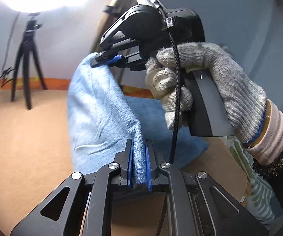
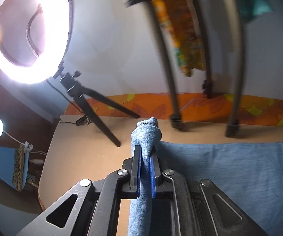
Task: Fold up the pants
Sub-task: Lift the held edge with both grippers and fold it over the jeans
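The pants (image 1: 100, 118) are light blue denim, lifted off the tan table (image 1: 23, 147). My left gripper (image 1: 139, 147) is shut on a fold of the denim. In the left wrist view my right gripper (image 1: 110, 60), held by a gloved hand (image 1: 210, 82), pinches the upper end of the same raised cloth. In the right wrist view my right gripper (image 2: 145, 153) is shut on a bunched edge of the pants (image 2: 145, 135), and the rest of the pants (image 2: 230, 167) lies flat on the table (image 2: 78, 157) to the right.
A ring light (image 2: 23, 39) on a small black tripod (image 2: 94, 108) stands at the table's far left. It also shows in the left wrist view (image 1: 27, 63). Larger tripod legs (image 2: 175, 98) stand on the far edge. An orange patterned strip (image 2: 239, 104) runs along the wall.
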Demonstrator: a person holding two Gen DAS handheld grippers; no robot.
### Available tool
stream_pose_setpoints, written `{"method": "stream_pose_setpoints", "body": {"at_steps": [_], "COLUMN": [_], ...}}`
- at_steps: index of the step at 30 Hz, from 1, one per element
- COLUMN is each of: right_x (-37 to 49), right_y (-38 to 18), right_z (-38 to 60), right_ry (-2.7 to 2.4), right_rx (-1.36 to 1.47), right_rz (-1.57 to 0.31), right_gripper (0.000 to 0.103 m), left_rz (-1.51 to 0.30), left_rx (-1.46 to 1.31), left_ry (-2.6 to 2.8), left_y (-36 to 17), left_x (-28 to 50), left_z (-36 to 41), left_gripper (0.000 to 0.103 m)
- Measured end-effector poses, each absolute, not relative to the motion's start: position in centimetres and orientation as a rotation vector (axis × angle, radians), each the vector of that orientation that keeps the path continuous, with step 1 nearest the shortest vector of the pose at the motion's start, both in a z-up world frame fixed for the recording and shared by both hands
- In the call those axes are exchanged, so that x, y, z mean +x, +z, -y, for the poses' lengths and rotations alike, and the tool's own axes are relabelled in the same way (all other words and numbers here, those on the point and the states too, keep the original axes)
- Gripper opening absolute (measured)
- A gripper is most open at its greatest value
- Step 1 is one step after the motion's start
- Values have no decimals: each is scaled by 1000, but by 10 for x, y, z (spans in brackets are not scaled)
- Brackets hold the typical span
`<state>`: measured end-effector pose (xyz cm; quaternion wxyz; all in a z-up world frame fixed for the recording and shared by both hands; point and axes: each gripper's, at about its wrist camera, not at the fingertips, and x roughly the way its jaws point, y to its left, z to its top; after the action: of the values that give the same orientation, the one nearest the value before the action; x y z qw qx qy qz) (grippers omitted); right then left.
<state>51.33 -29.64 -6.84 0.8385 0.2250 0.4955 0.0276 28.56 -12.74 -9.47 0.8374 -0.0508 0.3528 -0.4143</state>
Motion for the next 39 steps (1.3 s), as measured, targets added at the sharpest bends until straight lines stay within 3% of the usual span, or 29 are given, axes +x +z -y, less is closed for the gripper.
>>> {"method": "stream_pose_setpoints", "body": {"at_steps": [24,39], "right_x": [440,404], "right_y": [-90,-100], "right_z": [462,528], "right_ry": [-56,-146], "right_rx": [577,594], "right_rz": [-995,-984], "right_gripper": [5,4], "left_rz": [-823,-824], "left_rx": [-11,44], "left_ry": [-1076,-1168], "left_y": [-112,-96], "left_x": [319,345], "left_z": [260,282], "left_gripper": [9,9]}}
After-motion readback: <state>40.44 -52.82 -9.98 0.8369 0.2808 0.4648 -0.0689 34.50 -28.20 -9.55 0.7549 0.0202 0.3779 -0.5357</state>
